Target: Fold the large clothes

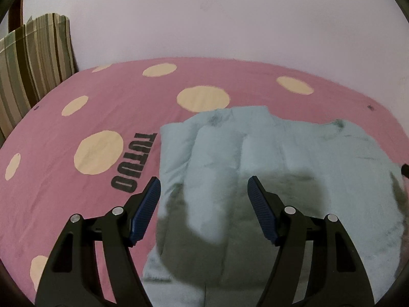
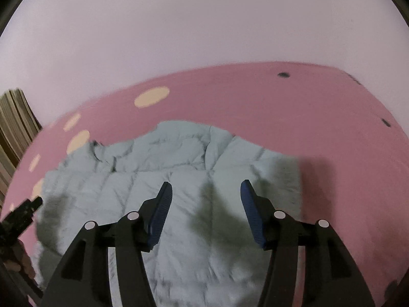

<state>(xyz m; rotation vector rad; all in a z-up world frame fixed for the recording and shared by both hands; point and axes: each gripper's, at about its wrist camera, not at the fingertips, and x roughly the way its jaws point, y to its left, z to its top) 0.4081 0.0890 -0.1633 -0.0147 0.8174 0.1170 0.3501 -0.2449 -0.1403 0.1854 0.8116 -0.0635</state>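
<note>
A pale blue quilted jacket (image 1: 268, 158) lies spread on a pink bed sheet with cream dots (image 1: 102, 97). My left gripper (image 1: 204, 183) hovers open above the jacket's left part, where a folded sleeve lies, with nothing between its blue pads (image 1: 147, 209). In the right wrist view the jacket (image 2: 158, 174) fills the middle. My right gripper (image 2: 205, 186) stands open over it, nothing pinched between its pads (image 2: 159, 216). The tip of the left gripper (image 2: 28, 208) shows at the left edge of that view.
A striped pillow (image 1: 33, 58) leans against the wall at the bed's far left. Black letters reading TUTUO (image 1: 134, 163) are printed on the sheet beside the jacket. The pale wall (image 2: 204, 25) rises behind the bed. Bare pink sheet (image 2: 345, 140) lies to the jacket's right.
</note>
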